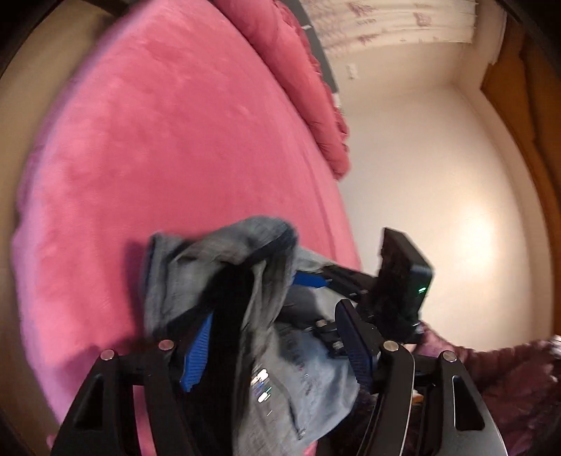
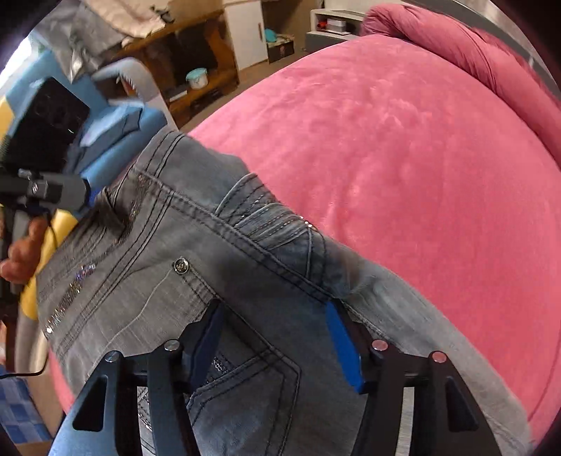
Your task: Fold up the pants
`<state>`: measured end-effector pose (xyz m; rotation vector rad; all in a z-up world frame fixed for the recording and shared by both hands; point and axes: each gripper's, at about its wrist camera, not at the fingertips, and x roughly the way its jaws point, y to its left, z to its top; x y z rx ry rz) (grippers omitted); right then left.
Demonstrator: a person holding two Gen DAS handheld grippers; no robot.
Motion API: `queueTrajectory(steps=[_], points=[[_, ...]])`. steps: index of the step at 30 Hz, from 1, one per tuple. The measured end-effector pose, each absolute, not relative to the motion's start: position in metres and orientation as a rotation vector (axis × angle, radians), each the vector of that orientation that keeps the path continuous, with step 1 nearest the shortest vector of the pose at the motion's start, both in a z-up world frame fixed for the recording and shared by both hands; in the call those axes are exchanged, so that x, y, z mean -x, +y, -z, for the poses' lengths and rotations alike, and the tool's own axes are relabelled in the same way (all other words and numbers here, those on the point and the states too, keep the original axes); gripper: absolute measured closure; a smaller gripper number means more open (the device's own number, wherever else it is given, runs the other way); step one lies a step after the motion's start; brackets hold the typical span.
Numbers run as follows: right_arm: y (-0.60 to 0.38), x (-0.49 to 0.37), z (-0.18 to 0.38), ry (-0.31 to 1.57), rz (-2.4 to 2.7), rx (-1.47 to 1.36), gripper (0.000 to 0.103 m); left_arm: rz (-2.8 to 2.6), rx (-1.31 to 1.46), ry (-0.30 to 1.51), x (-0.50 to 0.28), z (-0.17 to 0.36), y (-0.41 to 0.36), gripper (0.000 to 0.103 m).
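Grey jeans (image 2: 168, 245) with stitched pockets and glitter trim lie on a pink bed cover (image 2: 403, 158), their waist at the cover's left edge. My right gripper (image 2: 275, 305) points down at the seat of the jeans. It is open, and flat denim lies between its blue pads (image 2: 342, 347). In the left wrist view the jeans (image 1: 217, 266) are a bunched lump lifted off the pink cover (image 1: 157, 140). My left gripper (image 1: 277, 312) is shut on that bunch. The right gripper (image 1: 315, 280) reaches into the cloth from the right. The left gripper (image 2: 87, 198) meets the waistband.
A rolled pink quilt (image 1: 308, 80) lies along the bed's far side by a pale wall (image 1: 420, 158). Beyond the bed stand a wooden shelf (image 2: 196, 63), a white cabinet (image 2: 245, 31) and a blue seat with clothes (image 2: 115, 122). A person's hand (image 2: 21, 256) and purple sleeve (image 1: 508, 368) show.
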<state>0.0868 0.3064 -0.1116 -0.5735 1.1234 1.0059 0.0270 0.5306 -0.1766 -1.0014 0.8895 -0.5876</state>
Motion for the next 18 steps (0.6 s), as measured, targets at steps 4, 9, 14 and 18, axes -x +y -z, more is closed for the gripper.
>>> queueTrajectory(steps=[4,9,14,18], points=[[0.304,-0.089,0.114,1.125,-1.012,0.548,0.042,0.655,1.017,0.855,-0.044,0.172,0.53,0.03],[0.295,-0.087,0.114,1.105,-1.014,0.506,0.042,0.58,1.081,0.824,-0.056,0.184,0.534,0.054],[0.288,-0.088,0.113,1.1,-1.02,0.476,0.042,0.531,1.164,0.594,-0.018,0.164,0.551,0.068],[0.283,-0.089,0.113,1.1,-1.019,0.453,0.042,0.442,1.233,0.42,0.011,0.145,0.583,0.068]])
